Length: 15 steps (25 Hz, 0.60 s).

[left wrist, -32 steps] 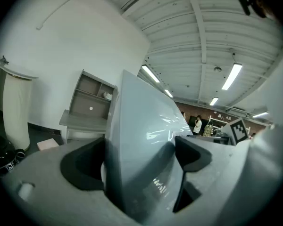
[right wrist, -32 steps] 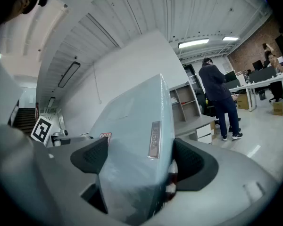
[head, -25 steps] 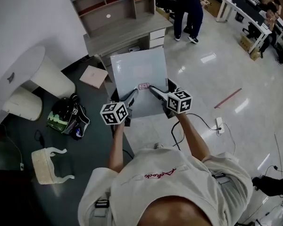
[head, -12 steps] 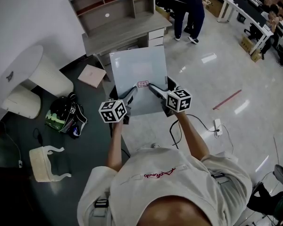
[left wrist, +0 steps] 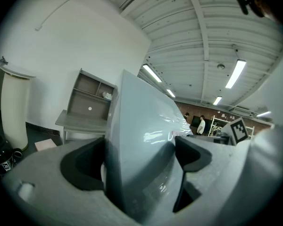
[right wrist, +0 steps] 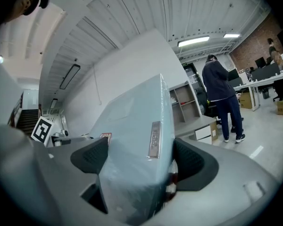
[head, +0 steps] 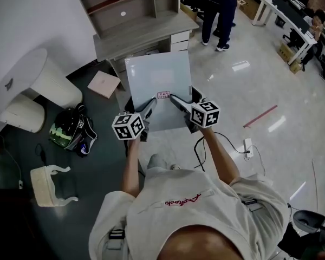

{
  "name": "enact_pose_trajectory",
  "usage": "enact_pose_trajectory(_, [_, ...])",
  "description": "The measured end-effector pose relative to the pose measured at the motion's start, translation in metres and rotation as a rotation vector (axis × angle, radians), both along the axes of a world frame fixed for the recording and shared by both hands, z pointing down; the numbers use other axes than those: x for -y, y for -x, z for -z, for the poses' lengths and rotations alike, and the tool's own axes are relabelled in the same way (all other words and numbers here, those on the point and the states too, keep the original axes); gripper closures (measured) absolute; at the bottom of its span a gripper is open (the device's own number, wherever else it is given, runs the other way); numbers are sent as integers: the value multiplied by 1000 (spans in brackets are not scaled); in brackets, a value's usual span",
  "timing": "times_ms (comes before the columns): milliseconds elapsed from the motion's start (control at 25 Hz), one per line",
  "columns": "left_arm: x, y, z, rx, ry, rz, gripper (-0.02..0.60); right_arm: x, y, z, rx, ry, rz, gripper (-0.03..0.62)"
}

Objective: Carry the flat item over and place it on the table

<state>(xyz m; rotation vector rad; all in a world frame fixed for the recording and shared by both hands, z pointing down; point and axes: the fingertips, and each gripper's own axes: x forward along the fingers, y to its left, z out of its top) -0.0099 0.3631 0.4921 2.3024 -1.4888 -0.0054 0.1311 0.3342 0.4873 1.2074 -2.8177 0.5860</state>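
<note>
Hold: left gripper [head: 150, 104] and right gripper [head: 174, 100] each pinch the near edge of the flat pale panel [head: 158, 80]; the fingers press on its two faces and the panel fills each gap.
Panel place: in the air in front of the person, above the floor, short of the grey surface [head: 151, 34] at 12 o'clock and not touching it.
Risk, slip: the wrap looks glossy and only one edge is gripped, so the far end's weight could lever the panel down or slide it out of the fingers.
Risk, footing: the panel hides the floor straight ahead. A cable [head: 227, 141] lies at 4 o'clock, a dark bag [head: 71, 131] at 9 o'clock and a pink box [head: 103, 84] at 10 o'clock, so a stumble would jolt the grip.
Risk, landing: the shelf unit [head: 127, 4] at the back of the surface could catch the far edge.
Head view only: both grippers together, the pink label [head: 163, 95] between them, and the route.
Gripper views only: finger pads [left wrist: 191, 152] against the panel [left wrist: 141, 117], and a metal strip [right wrist: 154, 139] on the panel's edge [right wrist: 132, 126].
</note>
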Motion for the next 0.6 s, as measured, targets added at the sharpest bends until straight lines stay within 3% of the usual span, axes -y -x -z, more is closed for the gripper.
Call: enact_pose_trajectory(600, [84, 21, -10, -7, 1, -17, 100, 82, 21, -10, -6, 4, -18, 148])
